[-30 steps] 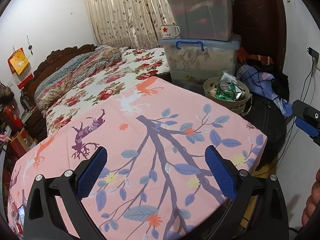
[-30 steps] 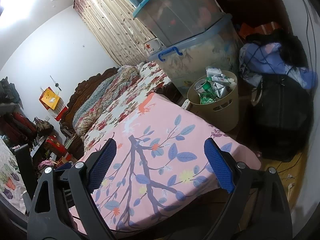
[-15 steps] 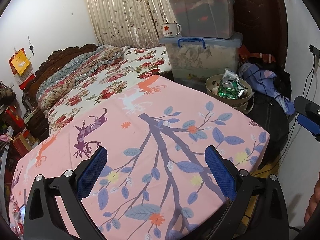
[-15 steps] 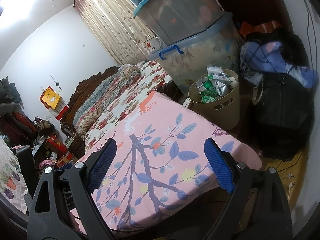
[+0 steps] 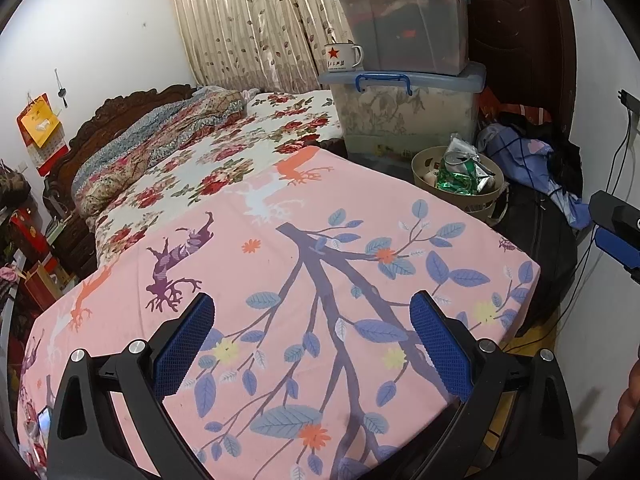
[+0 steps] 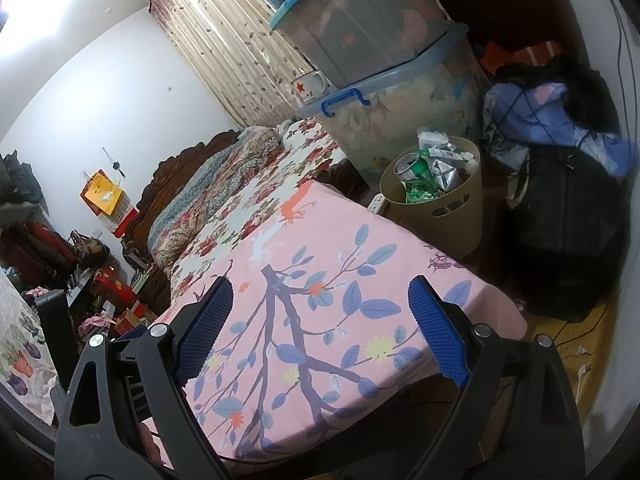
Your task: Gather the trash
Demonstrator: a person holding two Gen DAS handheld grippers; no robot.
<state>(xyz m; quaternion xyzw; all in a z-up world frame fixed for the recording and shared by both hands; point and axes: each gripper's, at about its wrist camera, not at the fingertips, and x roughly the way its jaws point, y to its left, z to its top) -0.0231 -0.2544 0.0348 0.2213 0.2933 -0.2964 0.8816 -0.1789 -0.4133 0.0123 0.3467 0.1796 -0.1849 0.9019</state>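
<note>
A beige waste basket (image 5: 428,162) (image 6: 444,216) stands on the floor past the far corner of the pink sheet. It holds a can (image 6: 406,166), green wrappers (image 5: 456,182) and silver wrappers (image 6: 444,170). My left gripper (image 5: 310,344) is open and empty over the pink sheet (image 5: 280,264). My right gripper (image 6: 320,330) is open and empty above the same sheet (image 6: 320,248). The right gripper's blue finger shows at the right edge of the left wrist view (image 5: 616,246).
Two stacked clear storage bins (image 5: 404,80) (image 6: 380,56) with a star mug (image 5: 342,56) stand behind the basket. A black bag (image 6: 568,232) and a clothes pile (image 5: 532,152) lie right of it. A floral quilt bed (image 5: 192,148) extends left. Cables (image 6: 576,332) lie on the floor.
Both grippers have drawn back and up slightly from the basket. Their jaws stay open and empty.
</note>
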